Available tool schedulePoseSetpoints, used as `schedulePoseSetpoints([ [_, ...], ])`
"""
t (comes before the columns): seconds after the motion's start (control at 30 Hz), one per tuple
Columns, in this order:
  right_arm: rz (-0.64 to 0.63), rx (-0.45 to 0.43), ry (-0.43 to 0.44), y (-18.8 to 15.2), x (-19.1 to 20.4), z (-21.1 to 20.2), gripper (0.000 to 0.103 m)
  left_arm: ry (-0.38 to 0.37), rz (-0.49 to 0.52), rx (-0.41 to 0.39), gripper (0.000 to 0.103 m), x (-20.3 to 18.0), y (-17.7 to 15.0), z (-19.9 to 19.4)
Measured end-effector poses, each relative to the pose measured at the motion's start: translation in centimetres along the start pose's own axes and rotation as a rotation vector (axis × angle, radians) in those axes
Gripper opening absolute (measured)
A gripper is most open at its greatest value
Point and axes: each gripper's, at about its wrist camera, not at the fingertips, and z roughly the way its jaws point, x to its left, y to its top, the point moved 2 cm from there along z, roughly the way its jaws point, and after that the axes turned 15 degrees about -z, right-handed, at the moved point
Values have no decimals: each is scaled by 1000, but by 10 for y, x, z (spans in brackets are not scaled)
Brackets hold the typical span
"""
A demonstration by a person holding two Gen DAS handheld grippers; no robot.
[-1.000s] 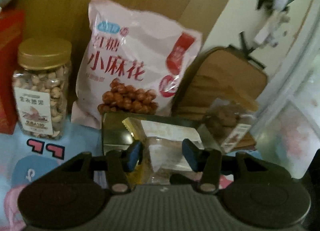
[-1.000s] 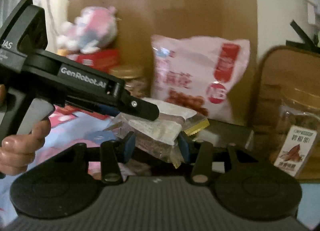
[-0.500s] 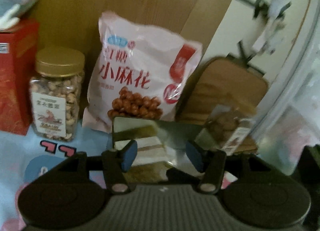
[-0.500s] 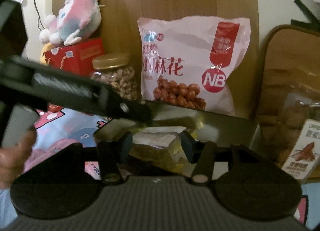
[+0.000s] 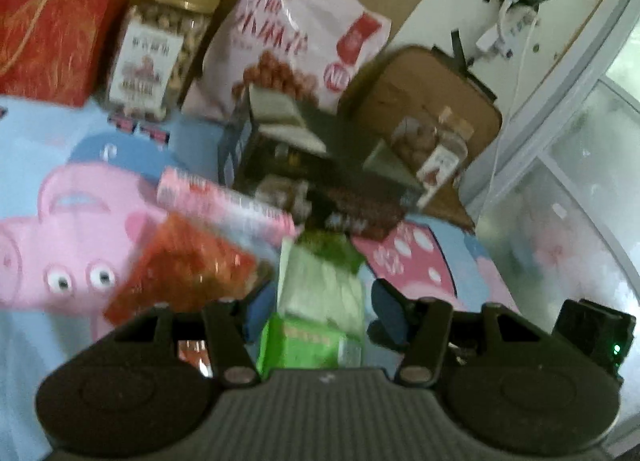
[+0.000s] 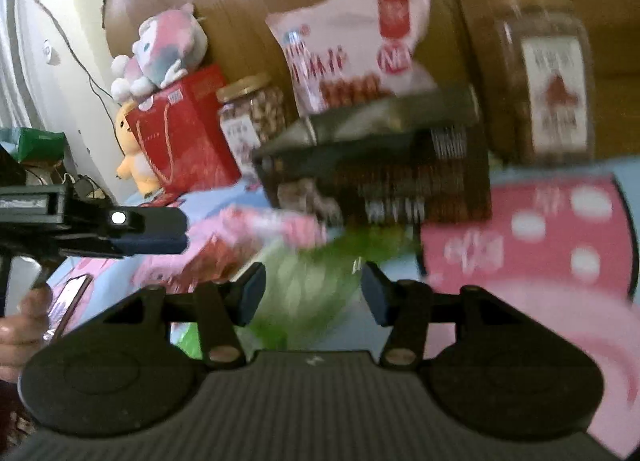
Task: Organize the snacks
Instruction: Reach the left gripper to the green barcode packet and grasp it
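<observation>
With both tongs, the left tongs [image 5: 318, 311] and the right tongs [image 6: 313, 293], standing part-open and empty over the green packet [image 5: 320, 293] lying loose before the dark box [image 5: 320, 165], I'd say the next pick-up is starting, needing one pair lowered and closed on it.

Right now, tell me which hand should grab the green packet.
Probably left: the green packet lies straight between the left gripper's open jaws. The right gripper is also near, but its view is blurred.
</observation>
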Motion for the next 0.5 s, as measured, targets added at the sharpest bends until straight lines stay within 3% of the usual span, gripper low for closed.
schedulePoseSetpoints([
  [0.13, -54, 40, 56, -16, 26, -8, 56, 13, 12, 15, 55, 13, -20, -6],
  [0.33, -260, 78, 63, -26, 74, -3, 56, 41, -3, 48, 53, 25, -38, 1],
  [0.4, -302, 83, 27, -27, 81, 1, 58, 49, 8, 48, 48, 23, -40, 1],
  [0.5, -334, 93, -17, -28, 84, 2, 51, 55, 13, 67, 41, 21, -43, -2],
])
